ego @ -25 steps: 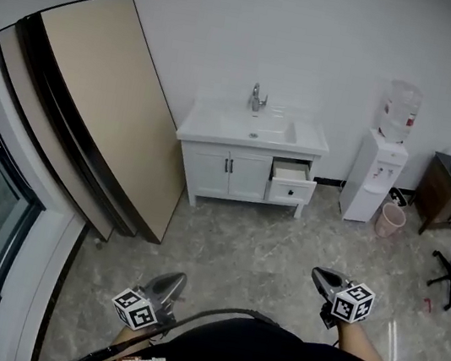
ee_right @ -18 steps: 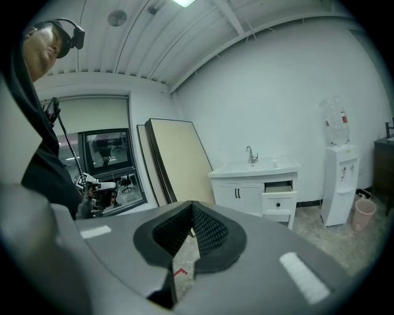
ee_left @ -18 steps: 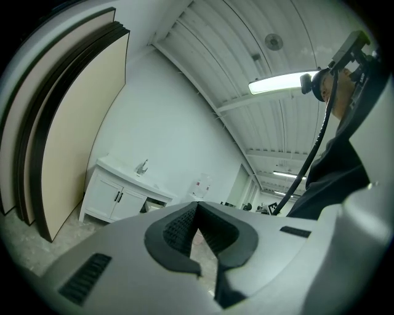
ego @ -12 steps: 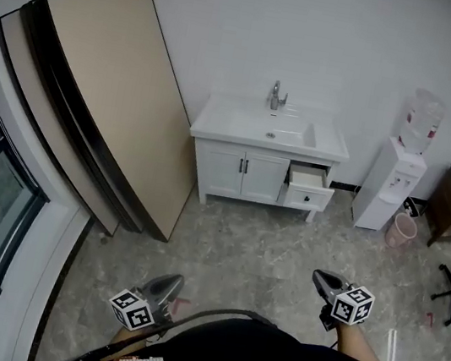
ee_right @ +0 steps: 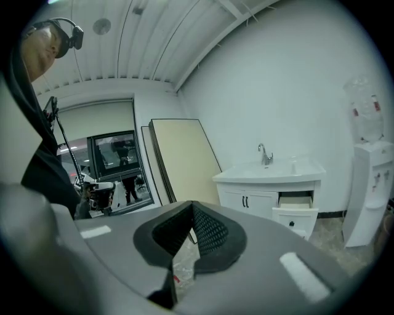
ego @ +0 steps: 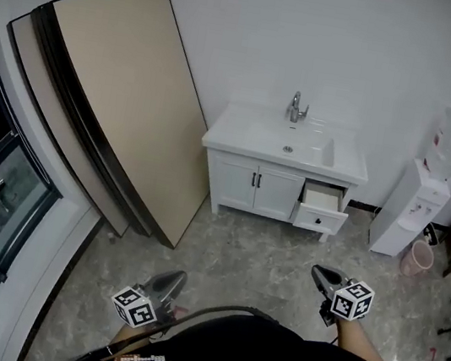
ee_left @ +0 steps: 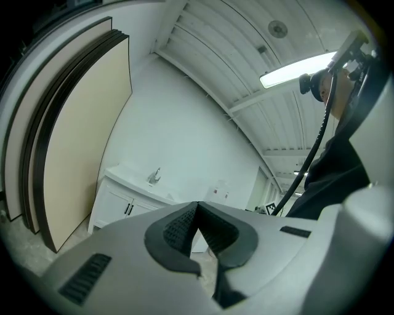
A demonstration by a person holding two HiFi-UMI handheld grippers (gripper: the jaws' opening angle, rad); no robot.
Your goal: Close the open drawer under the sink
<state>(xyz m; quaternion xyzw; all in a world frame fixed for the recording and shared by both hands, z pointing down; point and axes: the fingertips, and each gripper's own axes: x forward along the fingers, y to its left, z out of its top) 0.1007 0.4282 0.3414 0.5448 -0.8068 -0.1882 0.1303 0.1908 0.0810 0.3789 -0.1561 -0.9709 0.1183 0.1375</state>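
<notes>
The sink [ego: 287,143] has been shifted rightward in view since the earlier frame; the open drawer [ego: 321,207] is seen under its right end. The jaws of the left gripper [ego: 174,278] and right gripper [ego: 320,274] are pressed together, empty. The drawer could be jammed by an off-centre push.

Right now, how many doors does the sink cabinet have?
2: left door and right door side by side under the sink, just left of the open drawer. None looks hidden.
</notes>
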